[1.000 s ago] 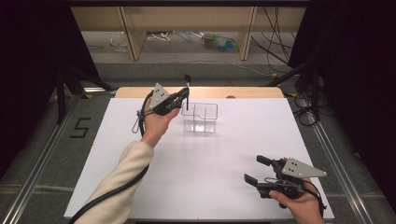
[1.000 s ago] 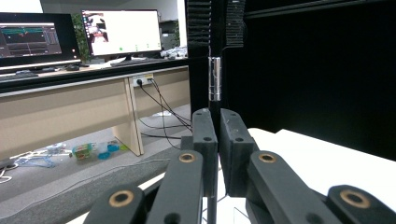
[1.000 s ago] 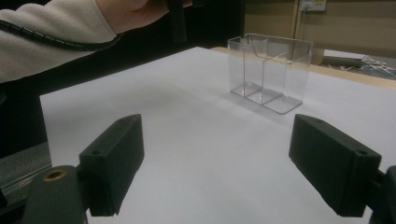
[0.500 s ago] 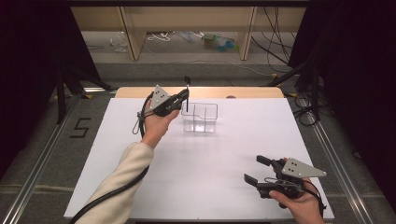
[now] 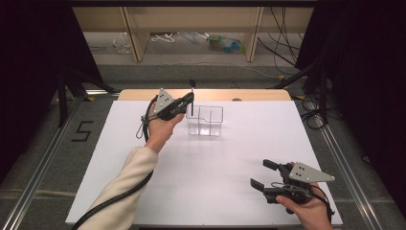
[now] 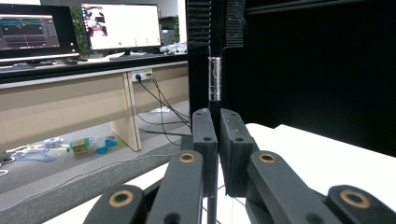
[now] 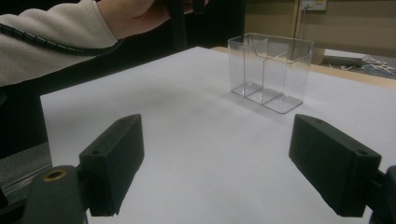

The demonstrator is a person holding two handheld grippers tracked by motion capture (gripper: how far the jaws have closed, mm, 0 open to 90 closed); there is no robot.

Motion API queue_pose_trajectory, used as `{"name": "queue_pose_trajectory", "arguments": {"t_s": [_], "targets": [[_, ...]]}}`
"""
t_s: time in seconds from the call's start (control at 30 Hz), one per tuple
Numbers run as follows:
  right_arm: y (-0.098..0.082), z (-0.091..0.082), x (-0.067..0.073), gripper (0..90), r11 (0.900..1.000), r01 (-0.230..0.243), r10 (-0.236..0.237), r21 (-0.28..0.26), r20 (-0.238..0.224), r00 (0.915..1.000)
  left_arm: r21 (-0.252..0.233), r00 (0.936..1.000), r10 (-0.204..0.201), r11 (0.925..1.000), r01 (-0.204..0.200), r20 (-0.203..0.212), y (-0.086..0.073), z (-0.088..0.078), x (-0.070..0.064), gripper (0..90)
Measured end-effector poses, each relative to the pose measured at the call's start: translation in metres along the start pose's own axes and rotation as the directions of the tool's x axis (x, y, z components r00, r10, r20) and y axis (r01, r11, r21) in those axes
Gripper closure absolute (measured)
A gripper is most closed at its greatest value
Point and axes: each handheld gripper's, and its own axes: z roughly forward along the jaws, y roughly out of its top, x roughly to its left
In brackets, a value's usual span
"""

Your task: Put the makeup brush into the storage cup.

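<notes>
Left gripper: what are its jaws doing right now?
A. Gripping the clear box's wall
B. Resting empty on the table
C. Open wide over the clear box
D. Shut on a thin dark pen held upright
D: the left gripper has its jaws shut on the pen, which stands upright beside the clear box.

A recording lab: beyond the jaws, lit computer monitors (image 6: 119,25) stand on a long wooden desk (image 6: 84,100), black curtains (image 5: 361,62) enclose the white-topped table (image 5: 210,177), loose black cables (image 5: 280,24) trail over the floor.
</notes>
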Motion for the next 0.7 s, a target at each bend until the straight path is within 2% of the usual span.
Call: {"name": "queue_pose_trajectory", "arguments": {"t_s": [0.27,0.37,0.53,0.57,0.6,0.63,0.67,0.7], "targets": [[0.0000,0.0000,0.0000,19.1,1.000,0.000,0.000,0.000,-0.004,1.0000,0.002,1.0000,-0.007,1.0000,0.007,0.000,-0.0027,0.0002,-0.0001,85.9],[0.0006,-0.0013,0.0005,19.1,1.000,0.004,-0.004,0.016,0.020,0.9998,0.003,1.0000,-0.007,1.0000,0.007,-0.001,-0.0032,0.0002,-0.0002,86.0],[0.0006,-0.0014,0.0005,19.1,1.000,0.003,-0.004,0.016,0.019,0.9998,0.005,1.0000,-0.006,1.0000,0.006,-0.001,-0.0042,0.0005,-0.0002,85.9],[0.0000,-0.0001,0.0000,19.1,1.000,0.000,0.000,0.001,-0.002,1.0000,0.007,1.0000,-0.005,1.0000,0.005,-0.002,-0.0044,0.0004,0.0000,86.0],[0.0000,-0.0001,-0.0001,19.2,1.000,-0.001,0.001,0.003,0.000,1.0000,0.008,1.0000,-0.007,0.9999,0.007,-0.002,-0.0048,0.0003,0.0001,85.9],[0.0005,-0.0015,0.0005,19.2,1.000,0.000,-0.001,0.023,0.023,0.9997,0.009,1.0000,-0.007,0.9999,0.007,-0.003,-0.0051,0.0003,0.0002,85.9],[-0.0004,0.0007,0.0005,19.2,1.000,-0.004,0.004,-0.010,0.011,0.9999,0.014,1.0000,-0.004,0.9999,0.004,-0.005,-0.0052,0.0000,0.0003,85.9],[-0.0004,0.0007,0.0005,19.2,1.000,-0.004,0.004,-0.012,0.011,0.9999,0.013,1.0000,-0.005,0.9999,0.005,-0.005,-0.0055,0.0000,0.0002,85.9]]}}
